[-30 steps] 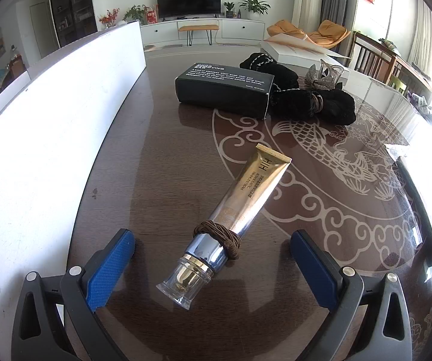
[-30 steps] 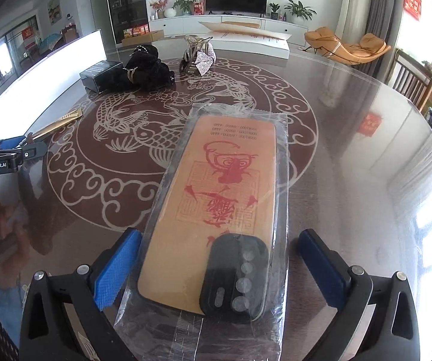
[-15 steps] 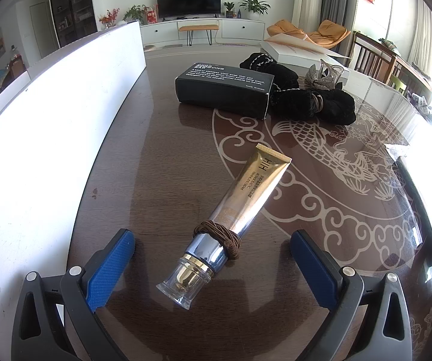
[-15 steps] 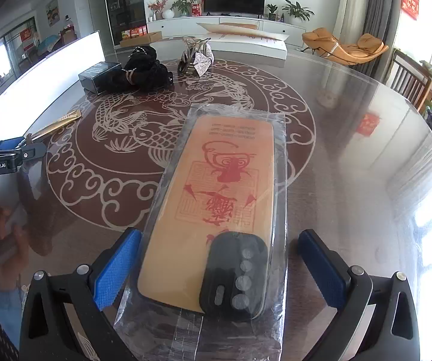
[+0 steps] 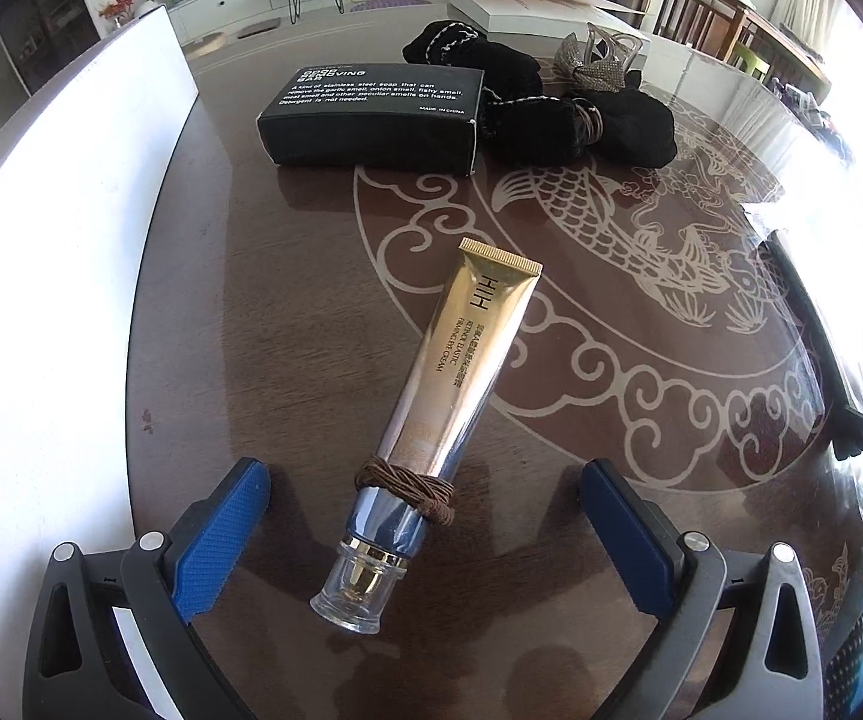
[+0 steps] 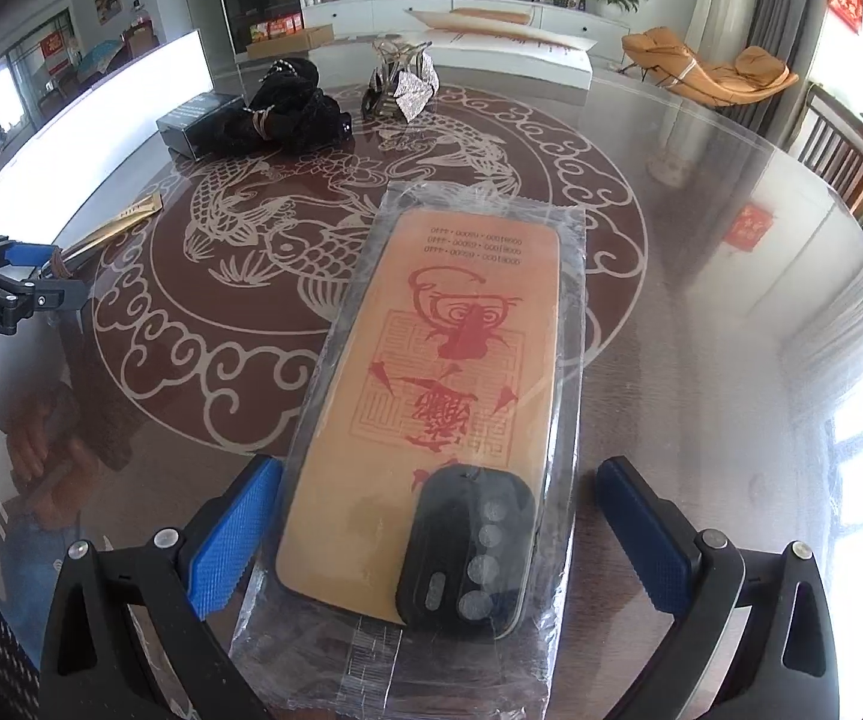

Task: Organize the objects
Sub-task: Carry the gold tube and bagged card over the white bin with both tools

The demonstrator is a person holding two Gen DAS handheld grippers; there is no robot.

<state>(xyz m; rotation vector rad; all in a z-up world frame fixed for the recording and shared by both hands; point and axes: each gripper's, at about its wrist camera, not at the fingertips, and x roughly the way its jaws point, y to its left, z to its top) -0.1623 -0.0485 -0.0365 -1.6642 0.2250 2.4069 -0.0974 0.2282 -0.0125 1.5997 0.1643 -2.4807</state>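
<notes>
Both wrist views skim low over the table (image 5: 263, 276); sharing the black box (image 5: 371, 114).

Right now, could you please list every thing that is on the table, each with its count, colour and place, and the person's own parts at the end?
cream tube: 1, gold and silver, lying between the left claw's fingers
hair tie: 1, brown, wound around the tube near its clear cap
soap box: 1, black with white text, beyond the tube
cloth bundle: 1, black, right of the box, touching it
clear-framed ornament: 1, silver, far side of the table
phone case in plastic bag: 1, tan with red print, between the right claw's fingers
table: 1, dark brown with pale fish pattern
white board: 1, along the table's left edge
left claw: open, blue pads
right claw: open, blue pads
</notes>
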